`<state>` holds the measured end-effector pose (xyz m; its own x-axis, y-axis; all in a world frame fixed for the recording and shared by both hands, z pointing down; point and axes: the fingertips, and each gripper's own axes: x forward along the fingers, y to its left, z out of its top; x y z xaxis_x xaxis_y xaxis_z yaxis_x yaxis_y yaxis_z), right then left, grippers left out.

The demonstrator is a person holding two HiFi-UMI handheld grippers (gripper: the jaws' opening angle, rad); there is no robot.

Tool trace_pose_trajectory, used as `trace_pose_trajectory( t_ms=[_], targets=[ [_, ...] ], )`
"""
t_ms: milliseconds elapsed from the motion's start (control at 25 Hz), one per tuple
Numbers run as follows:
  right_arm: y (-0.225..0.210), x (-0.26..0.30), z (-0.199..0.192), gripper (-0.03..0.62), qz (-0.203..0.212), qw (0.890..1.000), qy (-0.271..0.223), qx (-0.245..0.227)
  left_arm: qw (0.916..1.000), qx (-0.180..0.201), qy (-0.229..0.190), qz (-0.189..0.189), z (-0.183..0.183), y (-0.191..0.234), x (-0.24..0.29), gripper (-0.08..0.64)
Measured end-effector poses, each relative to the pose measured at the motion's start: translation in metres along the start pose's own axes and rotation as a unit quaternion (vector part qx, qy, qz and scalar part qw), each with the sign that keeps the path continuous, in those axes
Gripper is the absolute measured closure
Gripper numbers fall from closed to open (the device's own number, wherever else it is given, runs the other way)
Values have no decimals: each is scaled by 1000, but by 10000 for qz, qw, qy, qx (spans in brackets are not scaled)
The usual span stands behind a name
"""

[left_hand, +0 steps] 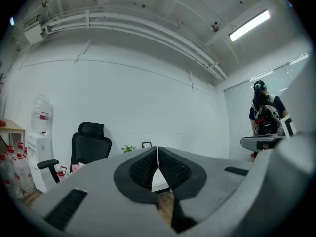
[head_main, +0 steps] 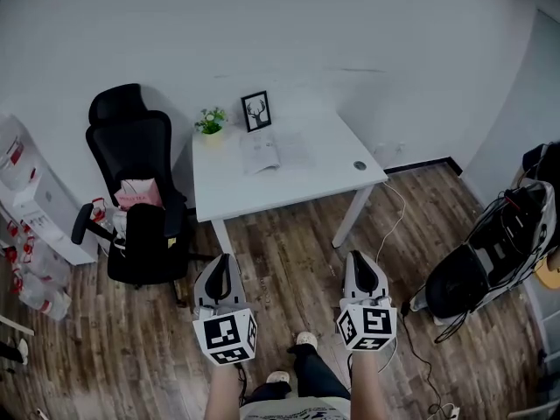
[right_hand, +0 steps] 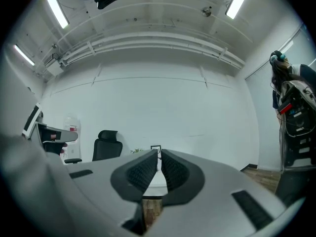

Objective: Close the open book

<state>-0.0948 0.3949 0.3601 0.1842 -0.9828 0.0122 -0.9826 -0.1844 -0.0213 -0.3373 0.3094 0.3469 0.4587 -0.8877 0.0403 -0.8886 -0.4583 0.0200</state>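
On far tabletop [head_main: 324, 160], open book [head_main: 269, 151] lay flat | you held left gripper [head_main: 221, 261] jaws together, empty | right gripper [head_main: 363, 261] jaws together, empty

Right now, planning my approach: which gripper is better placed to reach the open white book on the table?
Left, slightly: the open white book sits more in line with the left gripper than the right gripper. Both are shut, empty, short of the white table.
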Motion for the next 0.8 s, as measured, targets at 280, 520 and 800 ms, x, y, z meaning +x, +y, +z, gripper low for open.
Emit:
trace_pose_trajectory(
  t_ms=[280,520,800],
  targets=[
    [-20,46,-5,552,42,10000,22,77,9999,23,37,91,-3,-3,45,532],
    [-52,97,-5,552,105,9999,-28,101,9997,35,29,259,-5,-15,96,532],
    [-102,189,2,552,345,9993,-50,96,9983,-64,8,578,1,-31,182,532]
  ],
)
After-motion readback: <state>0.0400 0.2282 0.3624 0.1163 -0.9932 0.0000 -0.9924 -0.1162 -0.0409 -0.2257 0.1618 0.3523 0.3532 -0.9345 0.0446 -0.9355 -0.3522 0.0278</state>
